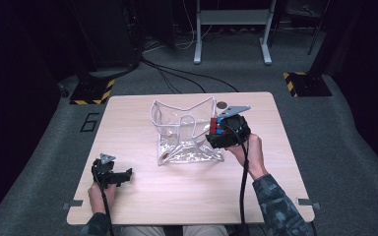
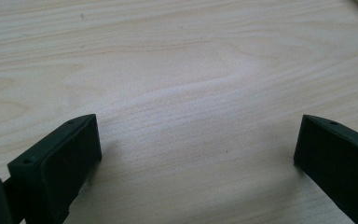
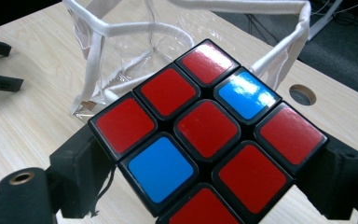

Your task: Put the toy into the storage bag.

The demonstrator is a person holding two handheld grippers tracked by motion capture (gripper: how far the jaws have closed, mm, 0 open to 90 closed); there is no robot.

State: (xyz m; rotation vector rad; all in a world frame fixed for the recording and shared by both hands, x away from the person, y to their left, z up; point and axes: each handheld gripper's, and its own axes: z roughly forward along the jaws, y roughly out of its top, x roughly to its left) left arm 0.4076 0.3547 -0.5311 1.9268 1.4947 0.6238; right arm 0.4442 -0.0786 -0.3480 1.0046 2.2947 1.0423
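A puzzle cube with red and blue stickers sits clamped between the two black jaws of my right gripper, one jaw on each side of it. In the high view that gripper holds the cube in the air at the right edge of a clear plastic bag with white trim, whose mouth stands open. The bag lies just beyond the cube. My left gripper rests low over the table's front left, and its jaws stand wide apart over bare wood.
The light wooden table has a round cable hole near its far edge, also seen as the hole past the cube. Beyond the table are grey carpet, floor cables and a white stand's legs.
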